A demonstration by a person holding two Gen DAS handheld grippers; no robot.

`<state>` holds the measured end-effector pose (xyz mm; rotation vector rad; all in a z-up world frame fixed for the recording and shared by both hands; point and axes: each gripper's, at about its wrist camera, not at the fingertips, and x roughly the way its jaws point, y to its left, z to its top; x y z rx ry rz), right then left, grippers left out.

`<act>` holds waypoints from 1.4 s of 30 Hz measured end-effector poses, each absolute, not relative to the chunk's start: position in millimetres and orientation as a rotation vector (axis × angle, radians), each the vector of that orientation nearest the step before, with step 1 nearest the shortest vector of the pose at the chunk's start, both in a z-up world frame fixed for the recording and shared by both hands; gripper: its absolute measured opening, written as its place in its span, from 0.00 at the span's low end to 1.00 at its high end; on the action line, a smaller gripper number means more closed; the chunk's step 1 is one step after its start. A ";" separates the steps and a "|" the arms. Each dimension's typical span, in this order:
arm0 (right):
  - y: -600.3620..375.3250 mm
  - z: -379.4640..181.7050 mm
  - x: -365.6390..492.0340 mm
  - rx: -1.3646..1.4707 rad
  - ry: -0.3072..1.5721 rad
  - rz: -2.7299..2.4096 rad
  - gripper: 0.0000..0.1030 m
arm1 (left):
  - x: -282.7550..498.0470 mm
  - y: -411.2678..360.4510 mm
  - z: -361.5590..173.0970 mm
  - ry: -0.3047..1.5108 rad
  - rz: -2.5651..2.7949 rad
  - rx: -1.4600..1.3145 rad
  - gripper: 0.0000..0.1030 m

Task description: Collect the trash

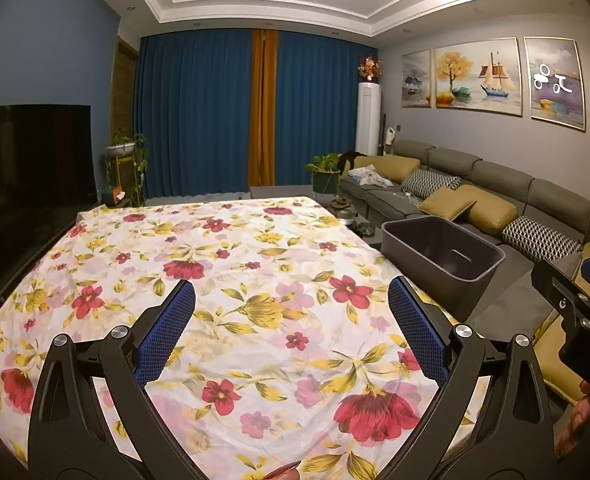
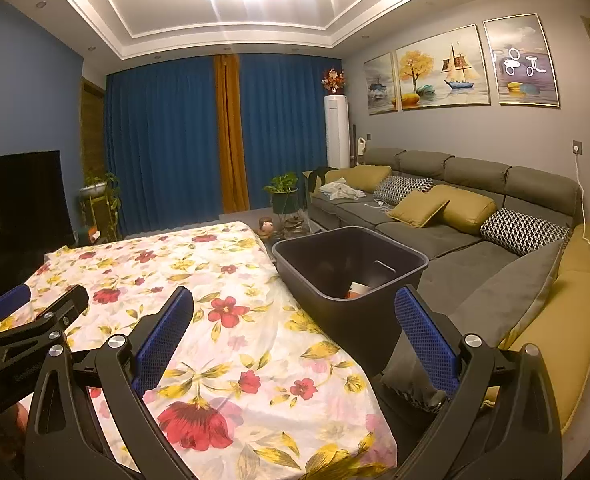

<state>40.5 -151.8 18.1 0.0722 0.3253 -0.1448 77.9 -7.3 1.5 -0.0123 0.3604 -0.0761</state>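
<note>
A dark grey bin (image 2: 349,270) stands just past the right edge of a table covered with a floral cloth (image 2: 223,320). In the right wrist view some white and orange trash (image 2: 357,290) lies at its bottom. The bin also shows in the left wrist view (image 1: 441,248). My left gripper (image 1: 291,320) is open and empty above the cloth (image 1: 231,264). My right gripper (image 2: 295,328) is open and empty, over the table's right edge near the bin. Each gripper shows in the other's view, the right one (image 1: 575,304) and the left one (image 2: 35,320).
A grey L-shaped sofa (image 2: 455,224) with yellow and patterned cushions runs along the right. A TV (image 1: 31,164) stands at left. Potted plants (image 2: 283,196) and blue curtains (image 1: 199,120) are at the back. A dark cloth (image 2: 411,380) lies beside the table's near right corner.
</note>
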 end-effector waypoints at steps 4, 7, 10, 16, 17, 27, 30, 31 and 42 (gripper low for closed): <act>-151.2 18.3 40.5 0.072 0.325 -0.143 0.94 | 77.9 -7.4 1.2 0.364 -0.075 -0.014 0.93; -150.7 18.2 40.5 0.073 0.326 -0.143 0.94 | 78.1 -7.1 1.1 0.364 -0.073 -0.014 0.93; -149.9 18.3 40.5 0.071 0.326 -0.143 0.94 | 78.1 -7.2 1.4 0.362 -0.074 -0.013 0.93; -149.6 18.5 41.0 0.070 0.324 -0.139 0.94 | 78.1 -7.5 1.5 0.362 -0.074 -0.014 0.93; -149.4 18.4 41.2 0.070 0.325 -0.139 0.94 | 78.1 -7.5 1.5 0.362 -0.074 -0.015 0.93; -149.3 18.4 41.3 0.070 0.324 -0.138 0.94 | 77.9 -7.1 1.4 0.360 -0.072 -0.014 0.93; -149.1 18.5 41.3 0.070 0.323 -0.138 0.94 | 76.9 -7.3 1.9 0.359 -0.070 -0.016 0.93; -149.1 18.5 41.2 0.070 0.322 -0.138 0.94 | 77.0 -7.4 1.9 0.360 -0.070 -0.015 0.93; -149.3 18.3 41.4 0.072 0.325 -0.135 0.94 | 76.9 -6.7 1.8 0.357 -0.070 -0.016 0.93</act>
